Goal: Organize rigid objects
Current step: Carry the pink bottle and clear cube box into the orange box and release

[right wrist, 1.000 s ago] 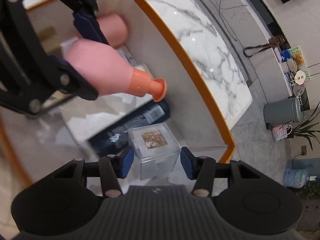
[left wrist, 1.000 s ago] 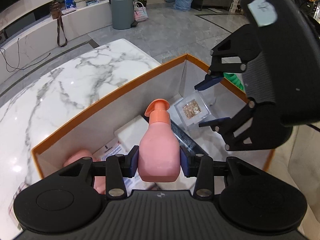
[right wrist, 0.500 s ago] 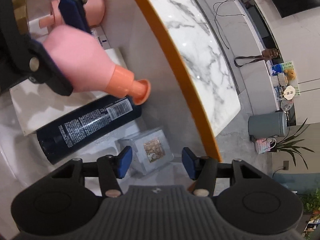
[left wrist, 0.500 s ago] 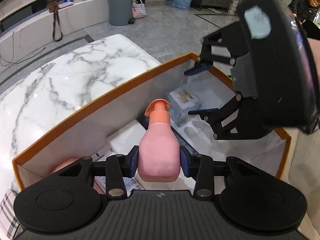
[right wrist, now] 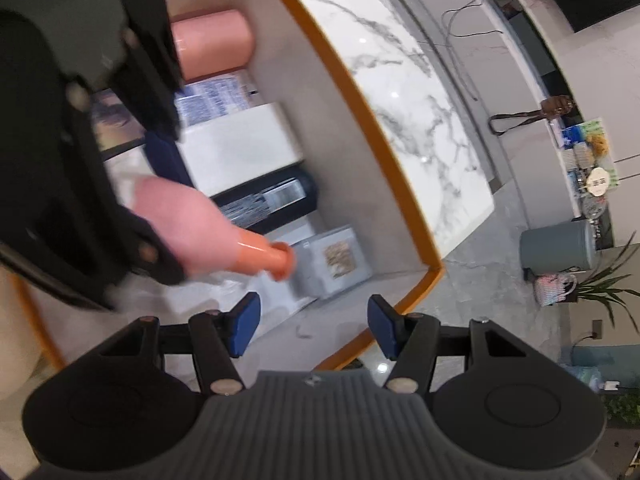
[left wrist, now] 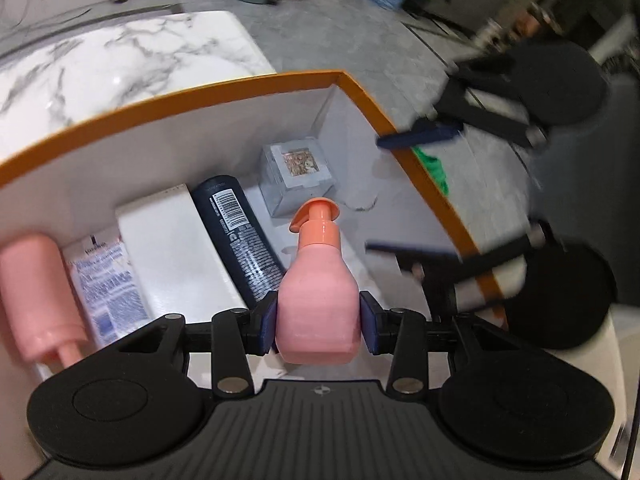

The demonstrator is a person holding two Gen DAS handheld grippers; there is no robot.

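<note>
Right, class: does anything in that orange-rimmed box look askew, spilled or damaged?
Nothing stands out. The pink tube, leaflet, white box and black bottle lie side by side; the clear cube sits in the corner. The pink pump bottle is held in the left tool.

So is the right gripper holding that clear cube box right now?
No, the right gripper is open and empty, with the clear cube box resting inside the orange-rimmed box beyond its fingertips.

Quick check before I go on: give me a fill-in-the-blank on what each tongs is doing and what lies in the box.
The left tongs grip the pink ____ bottle.
The right tongs are ____ and hold nothing.
The clear cube sits in a ____ of the box.
The black tube lies beside the ____ carton.

Missing: pump; open; corner; white
</note>
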